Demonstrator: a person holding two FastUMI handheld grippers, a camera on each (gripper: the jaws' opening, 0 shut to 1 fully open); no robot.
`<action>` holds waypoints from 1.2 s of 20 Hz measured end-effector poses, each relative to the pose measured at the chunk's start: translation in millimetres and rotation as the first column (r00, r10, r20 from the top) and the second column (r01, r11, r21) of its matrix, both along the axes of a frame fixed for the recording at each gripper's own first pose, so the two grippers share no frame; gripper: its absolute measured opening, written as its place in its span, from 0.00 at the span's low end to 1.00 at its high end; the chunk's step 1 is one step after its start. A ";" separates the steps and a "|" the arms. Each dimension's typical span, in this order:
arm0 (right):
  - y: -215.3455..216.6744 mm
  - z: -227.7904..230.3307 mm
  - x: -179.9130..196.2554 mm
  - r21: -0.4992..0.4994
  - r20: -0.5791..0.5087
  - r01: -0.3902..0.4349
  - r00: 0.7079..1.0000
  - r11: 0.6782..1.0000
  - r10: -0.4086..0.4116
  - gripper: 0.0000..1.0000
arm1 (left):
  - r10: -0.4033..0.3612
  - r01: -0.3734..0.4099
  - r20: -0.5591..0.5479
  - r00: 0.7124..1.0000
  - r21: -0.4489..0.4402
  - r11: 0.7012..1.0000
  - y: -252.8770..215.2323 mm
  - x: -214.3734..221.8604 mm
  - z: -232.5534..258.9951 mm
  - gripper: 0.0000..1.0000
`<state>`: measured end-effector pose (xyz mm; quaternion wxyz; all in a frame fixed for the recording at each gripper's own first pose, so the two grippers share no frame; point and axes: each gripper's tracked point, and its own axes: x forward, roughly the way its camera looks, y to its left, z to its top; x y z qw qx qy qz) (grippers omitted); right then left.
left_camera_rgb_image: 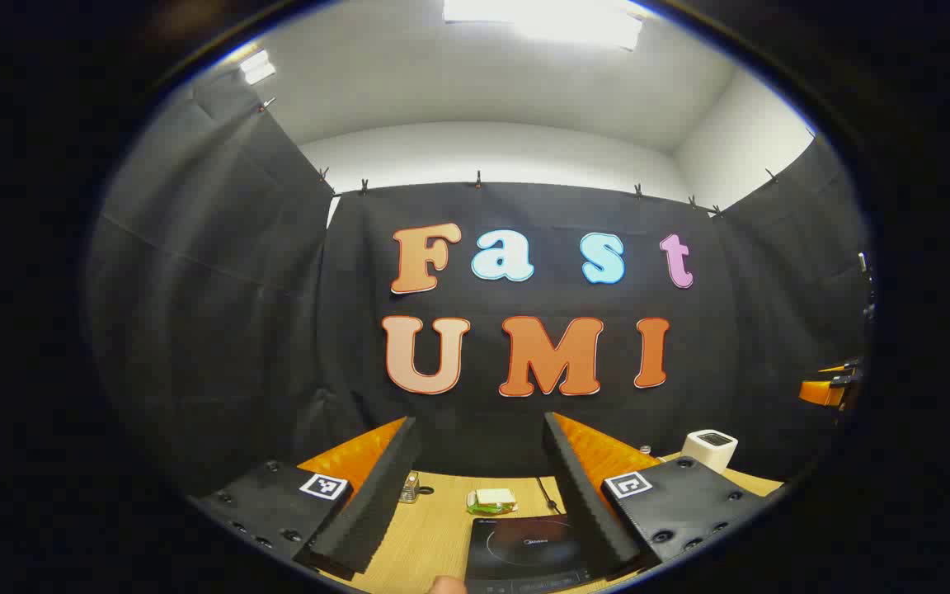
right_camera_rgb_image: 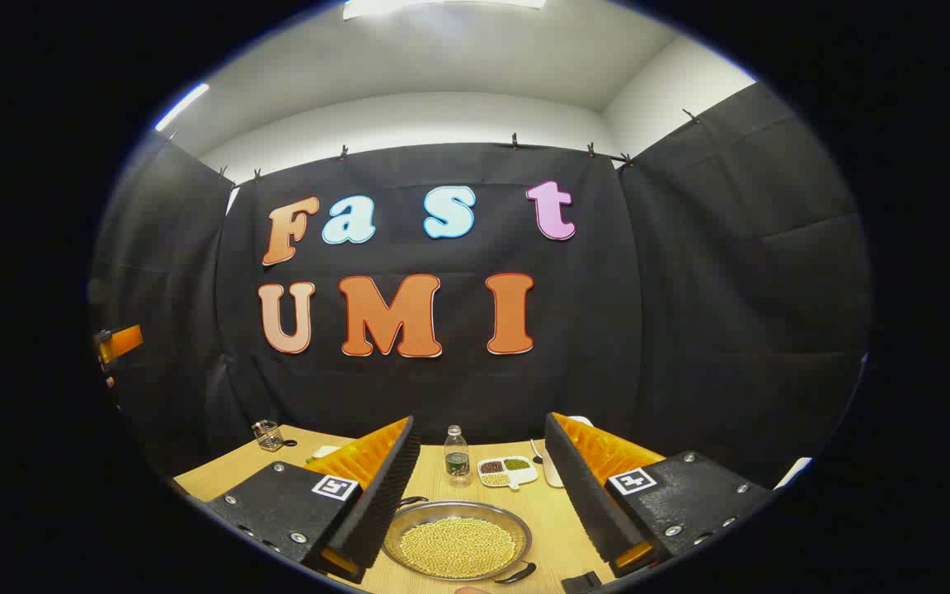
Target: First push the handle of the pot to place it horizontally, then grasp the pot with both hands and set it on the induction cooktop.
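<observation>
Left gripper [left_camera_rgb_image: 479, 487] held wide apart, gripping nothing, above the induction cooktop [left_camera_rgb_image: 529, 549]; a sponge [left_camera_rgb_image: 493, 498] lay beyond. Right gripper [right_camera_rgb_image: 479, 487] likewise spread and empty over the pot [right_camera_rgb_image: 457, 544] of beans on the table [right_camera_rgb_image: 553, 520]; water bottle [right_camera_rgb_image: 457, 455] and sectioned dish [right_camera_rgb_image: 506, 472] sat behind.
</observation>
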<state>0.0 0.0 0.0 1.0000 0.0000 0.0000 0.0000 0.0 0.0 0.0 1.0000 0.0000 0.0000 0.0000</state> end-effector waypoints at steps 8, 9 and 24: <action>-1.8 1.4 -0.1 -0.002 0.009 0.009 1.000 1.000 -0.009 0.95 | 0.007 -0.007 -0.012 1.000 -0.010 1.000 9.1 4.2 -2.1 0.96; -2.2 1.7 0.3 -0.002 0.009 0.009 1.000 1.000 -0.009 0.95 | 0.007 -0.007 -0.010 1.000 -0.009 1.000 8.6 2.7 -2.6 0.96; 8.5 0.1 0.8 0.041 0.021 -0.006 1.000 0.999 0.005 0.77 | 0.005 -0.005 -0.008 1.000 -0.013 1.000 9.3 0.0 -4.2 0.97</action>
